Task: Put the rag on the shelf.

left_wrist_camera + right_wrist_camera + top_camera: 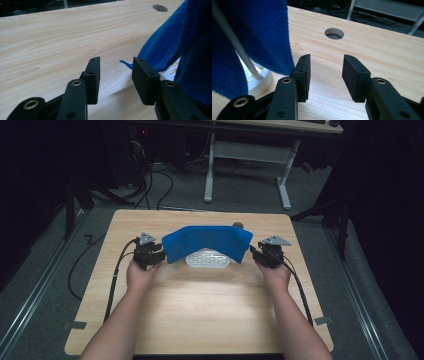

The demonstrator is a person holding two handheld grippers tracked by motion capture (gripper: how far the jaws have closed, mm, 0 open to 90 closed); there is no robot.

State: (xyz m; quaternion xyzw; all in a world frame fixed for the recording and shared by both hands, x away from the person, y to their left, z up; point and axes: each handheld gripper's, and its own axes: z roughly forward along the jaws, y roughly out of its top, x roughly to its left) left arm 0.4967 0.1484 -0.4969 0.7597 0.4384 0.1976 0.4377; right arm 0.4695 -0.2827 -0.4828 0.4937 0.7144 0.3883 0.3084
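Observation:
A blue cloth (pixel 207 242) hangs arched over a white slotted stand (pixel 207 260) at the middle of the wooden table (pixel 200 305). My left gripper (pixel 161 255) sits at the cloth's left end, open. In the left gripper view the gap of that gripper (pixel 116 60) holds only bare wood, and the cloth (pixel 185 45) hangs just right of the right jaw. My right gripper (pixel 254 251) is at the cloth's right end, also open (pixel 326 57). There the cloth (pixel 254 37) drops beside the outer face of the left jaw, over a thin white rod (pixel 234 42) and the stand's base (pixel 259 80).
A round cable hole (pixel 238 225) lies in the tabletop just behind the cloth. Beyond the table stands a white desk frame (pixel 285 185), with cables (pixel 150 180) on the floor. Bare wood stretches between the forearms toward the near edge.

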